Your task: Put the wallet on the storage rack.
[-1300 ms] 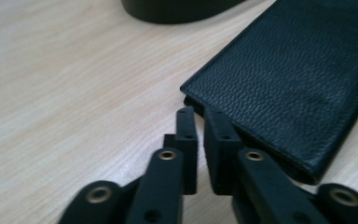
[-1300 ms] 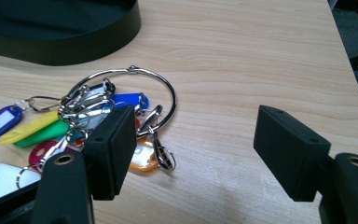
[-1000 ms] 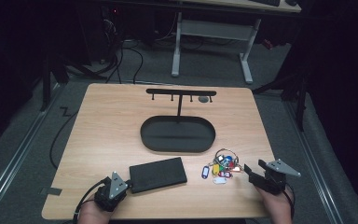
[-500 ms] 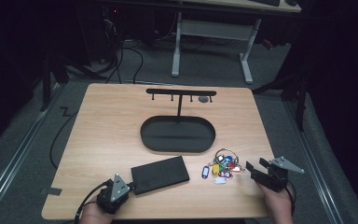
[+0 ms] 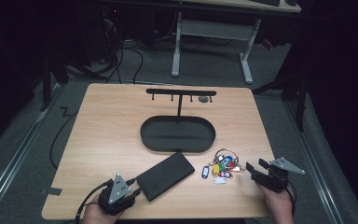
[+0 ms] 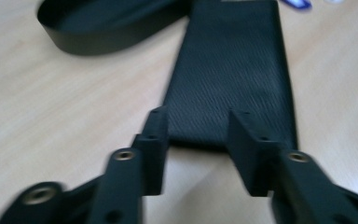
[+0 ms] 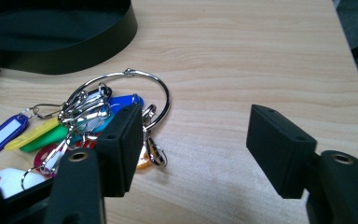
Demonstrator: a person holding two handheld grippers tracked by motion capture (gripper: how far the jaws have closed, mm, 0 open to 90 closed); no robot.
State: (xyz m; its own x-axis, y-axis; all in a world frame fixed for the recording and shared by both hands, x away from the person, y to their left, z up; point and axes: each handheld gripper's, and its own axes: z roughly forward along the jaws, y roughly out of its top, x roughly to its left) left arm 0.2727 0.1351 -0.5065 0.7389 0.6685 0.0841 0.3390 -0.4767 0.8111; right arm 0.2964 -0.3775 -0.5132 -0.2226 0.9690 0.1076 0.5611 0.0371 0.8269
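A flat black case (image 5: 165,175) lies at the table's near edge, left of centre. My left gripper (image 5: 137,190) sits at its near end. Its jaws have just been opening and stand open just over the end of the case (image 6: 233,70), not pressing on it. A bunch of coloured key tags on a metal ring (image 5: 223,165) lies to the right. My right gripper (image 5: 257,166) is beside it, open. Its jaws have just been closing a little with bare table between them, and its left jaw hangs over the edge of the keys (image 7: 98,112).
A black oval tray (image 5: 142,133) stands mid-table, with a black T-shaped hook rack (image 5: 181,93) rising behind it. The tray's wall (image 7: 74,51) is close behind the keys. Bare wood lies to the right of the right gripper, up to the table's edge.
The left gripper has shifted slightly at the near end of the case. The right gripper keeps its place beside the keys.
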